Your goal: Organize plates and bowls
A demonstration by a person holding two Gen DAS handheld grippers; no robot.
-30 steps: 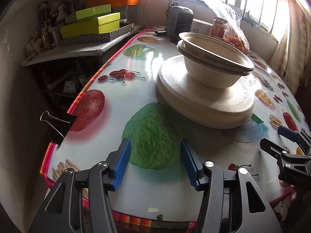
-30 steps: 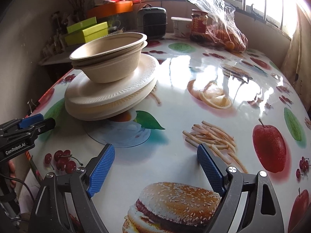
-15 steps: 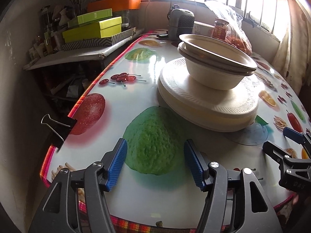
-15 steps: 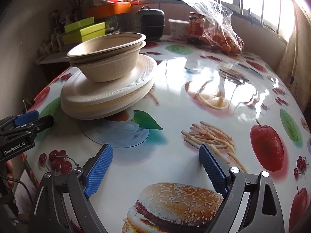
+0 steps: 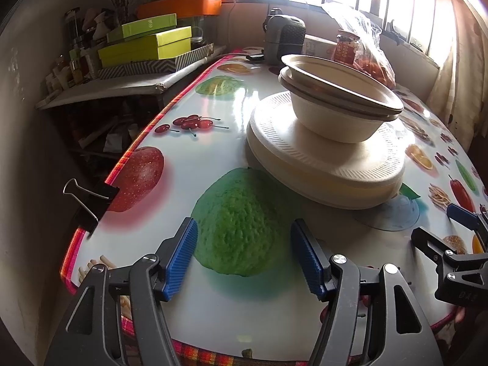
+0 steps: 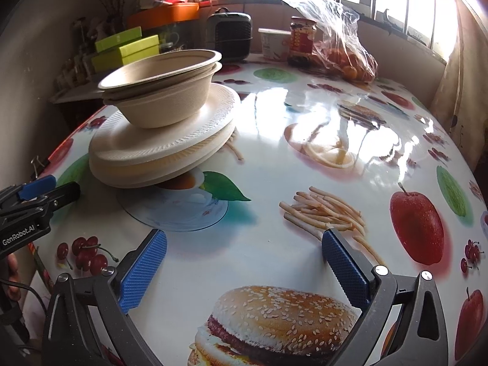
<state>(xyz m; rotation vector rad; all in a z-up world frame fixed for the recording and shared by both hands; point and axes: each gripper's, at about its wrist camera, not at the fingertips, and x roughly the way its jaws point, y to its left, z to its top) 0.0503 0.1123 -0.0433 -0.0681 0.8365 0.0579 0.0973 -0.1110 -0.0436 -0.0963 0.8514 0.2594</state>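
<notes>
Left wrist view: bowls (image 5: 338, 103) nested on plates (image 5: 323, 158).
Left gripper (image 5: 244, 256): opening, empty — short of plates.
Right gripper (image 6: 244, 262): opening, empty — beside plates.

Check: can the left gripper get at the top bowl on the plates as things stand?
Probably yes. The left gripper has nothing between its opening jaws, and only bare tablecloth lies between it and the plates. The top bowl sits tilted in the lower one, so its raised rim is exposed.

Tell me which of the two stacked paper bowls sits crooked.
The upper beige paper bowl: its rim tilts, riding up on one side of the lower beige paper bowl, which sits level on the white paper plates.
</notes>
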